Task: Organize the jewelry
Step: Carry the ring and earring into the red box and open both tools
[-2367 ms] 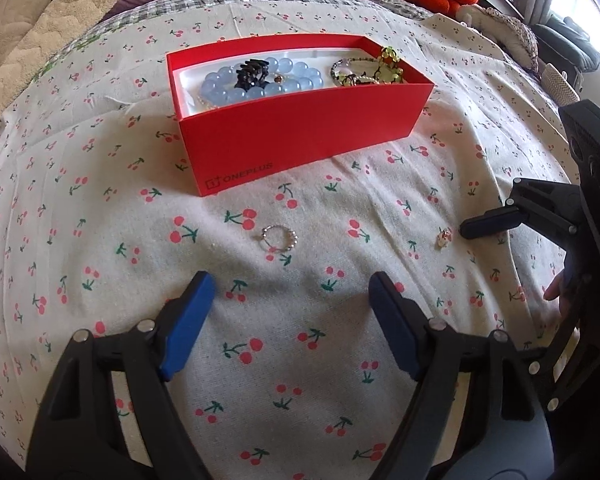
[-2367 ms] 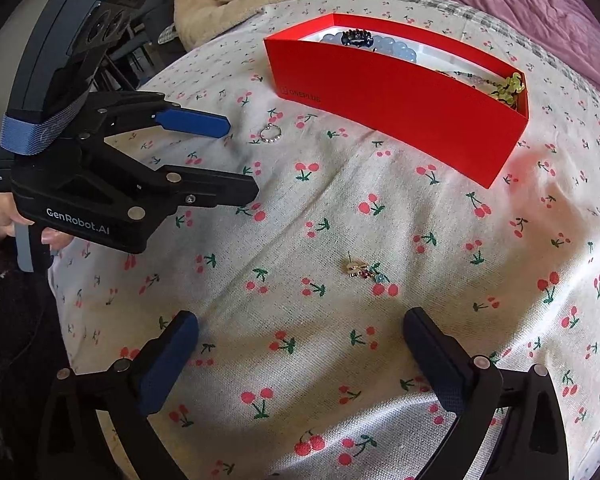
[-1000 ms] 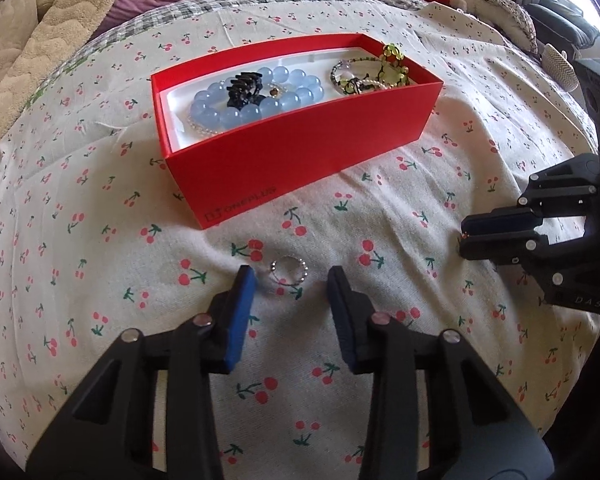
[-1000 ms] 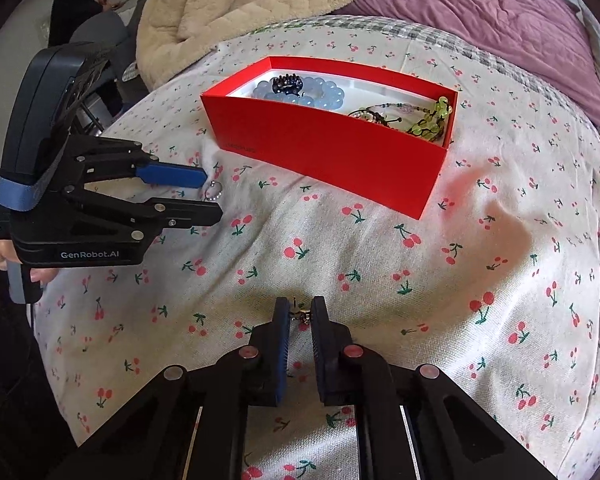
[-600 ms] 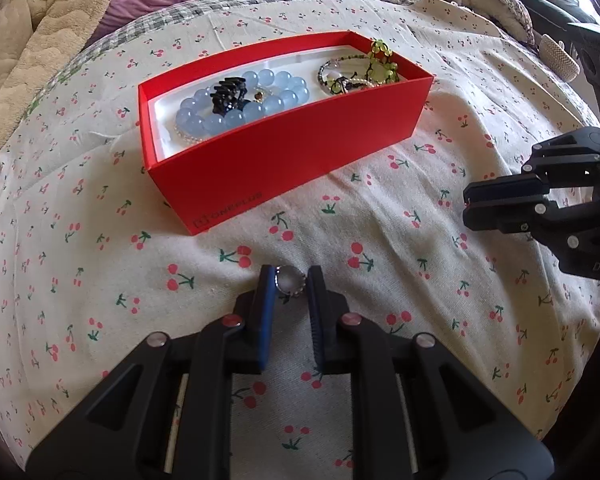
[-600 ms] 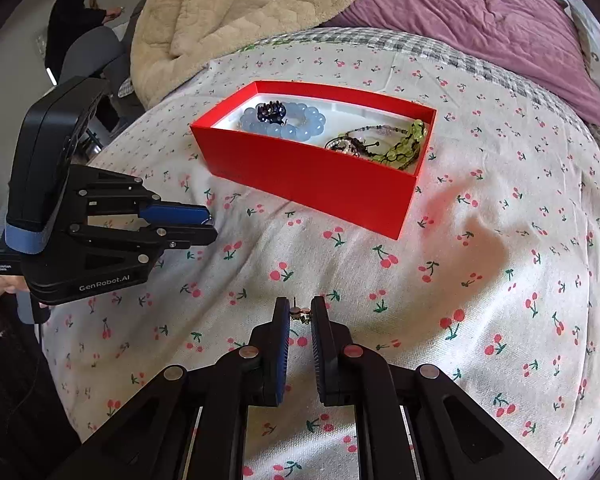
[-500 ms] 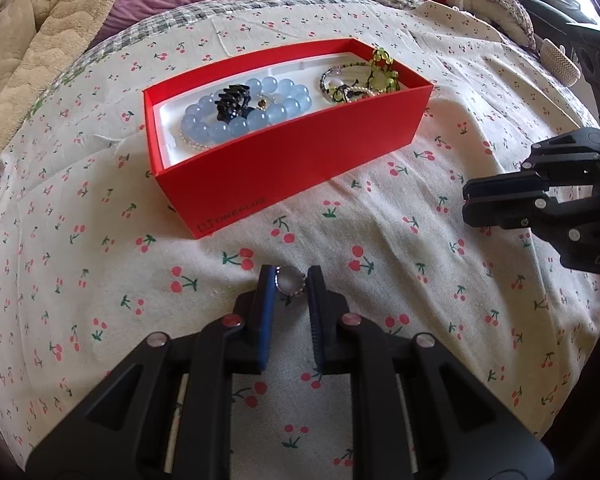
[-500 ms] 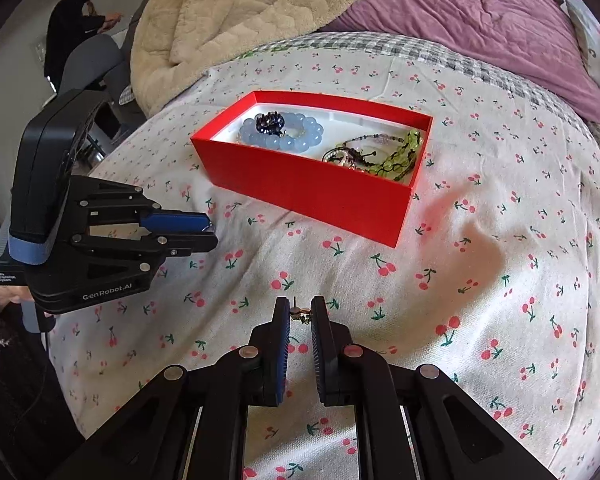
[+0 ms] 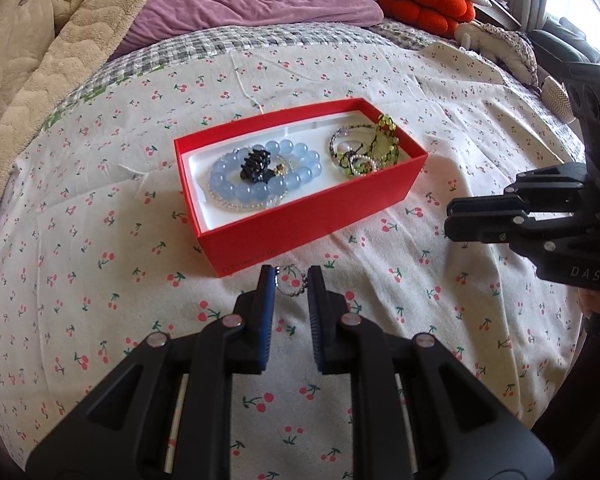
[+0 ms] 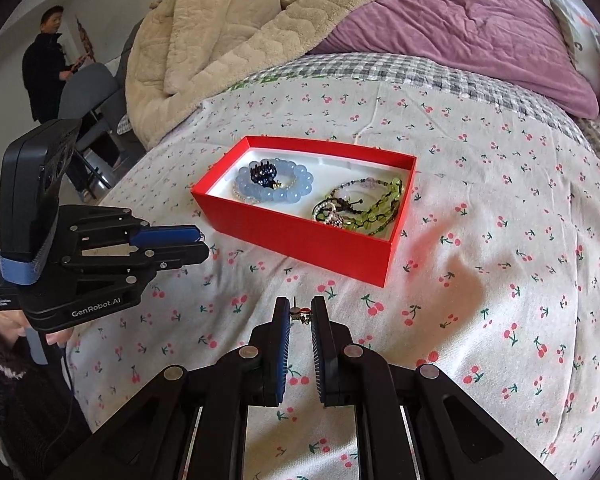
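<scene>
An open red box (image 9: 312, 216) (image 10: 300, 236) sits on the cherry-print bedspread. It holds a blue bead bracelet (image 9: 256, 188) (image 10: 296, 188) with a black hair claw (image 9: 256, 165) on it, and a tangle of green bead bracelets (image 9: 376, 152) (image 10: 372, 208). My left gripper (image 9: 291, 280) is shut on a small beaded ring (image 9: 290, 281), held above the bedspread just in front of the box. It also shows in the right wrist view (image 10: 198, 242). My right gripper (image 10: 300, 312) is shut on a small gold earring (image 10: 298, 312), held above the bedspread in front of the box. It shows at the right of the left wrist view (image 9: 450, 220).
A beige quilted blanket (image 10: 236, 28) and a purple duvet (image 9: 252, 4) lie behind the box. Red cushions (image 9: 424, 4) are at the back right. A person (image 10: 50, 64) stands by a grey chair off the bed's left side.
Both grippers closed on their pieces about a second ago. Both have since risen off the bedspread with them, so the box now looks smaller and farther below.
</scene>
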The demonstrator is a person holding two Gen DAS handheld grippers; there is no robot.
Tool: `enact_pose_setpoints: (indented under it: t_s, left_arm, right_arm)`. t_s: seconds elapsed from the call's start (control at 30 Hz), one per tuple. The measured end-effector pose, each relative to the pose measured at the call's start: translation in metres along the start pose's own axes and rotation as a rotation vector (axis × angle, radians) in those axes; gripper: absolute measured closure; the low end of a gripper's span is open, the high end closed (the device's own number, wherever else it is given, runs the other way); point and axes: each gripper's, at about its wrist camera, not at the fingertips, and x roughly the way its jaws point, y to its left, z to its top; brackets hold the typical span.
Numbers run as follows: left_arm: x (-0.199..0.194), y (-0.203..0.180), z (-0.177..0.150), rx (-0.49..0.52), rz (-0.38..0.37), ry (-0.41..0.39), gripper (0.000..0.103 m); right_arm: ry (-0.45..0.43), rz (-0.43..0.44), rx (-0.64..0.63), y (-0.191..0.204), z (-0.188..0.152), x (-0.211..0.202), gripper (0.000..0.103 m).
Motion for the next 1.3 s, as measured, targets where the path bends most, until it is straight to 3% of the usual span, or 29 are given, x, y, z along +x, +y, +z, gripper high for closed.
enact_pose_setpoints:
  t_s: [0.47, 0.77, 0.83, 0.93, 0.97, 1.03, 1.07, 1.1, 1.23, 1.3]
  left_arm:
    - [-0.005, -0.009, 0.049, 0.006, -0.041, -0.064, 0.085]
    - [0.021, -0.006, 0.069, -0.070, -0.081, -0.070, 0.084]
    - [0.025, -0.006, 0.071, -0.083, -0.086, -0.057, 0.070]
    - [0.022, -0.005, 0.071, -0.104, -0.083, -0.064, 0.054]
    - [0.020, -0.003, 0.071, -0.111, -0.082, -0.067, 0.053]
    - [0.015, 0.001, 0.071, -0.128, -0.073, -0.071, 0.049]
    - [0.011, 0.004, 0.070, -0.141, -0.062, -0.074, 0.047]
    - [0.007, 0.007, 0.068, -0.158, -0.054, -0.077, 0.044]
    - [-0.008, 0.018, 0.054, -0.250, -0.011, -0.082, 0.033]
    - [-0.014, 0.023, 0.044, -0.313, 0.039, -0.064, 0.024]
  right_arm:
    - [-0.086, 0.047, 0.135, -0.013, 0.050, -0.002, 0.092]
    - [-0.084, 0.093, 0.246, -0.037, 0.067, 0.017, 0.091]
    - [-0.093, 0.126, 0.265, -0.043, 0.068, 0.018, 0.084]
    - [-0.076, 0.126, 0.301, -0.053, 0.068, 0.020, 0.083]
    - [-0.074, 0.121, 0.299, -0.055, 0.068, 0.020, 0.079]
    - [-0.071, 0.106, 0.293, -0.058, 0.068, 0.018, 0.060]
    - [-0.076, 0.101, 0.295, -0.059, 0.067, 0.016, 0.039]
    - [-0.092, 0.096, 0.301, -0.060, 0.066, 0.012, 0.033]
    - [-0.108, 0.066, 0.283, -0.053, 0.065, 0.001, 0.032]
    - [-0.109, 0.024, 0.273, -0.047, 0.059, -0.006, 0.015]
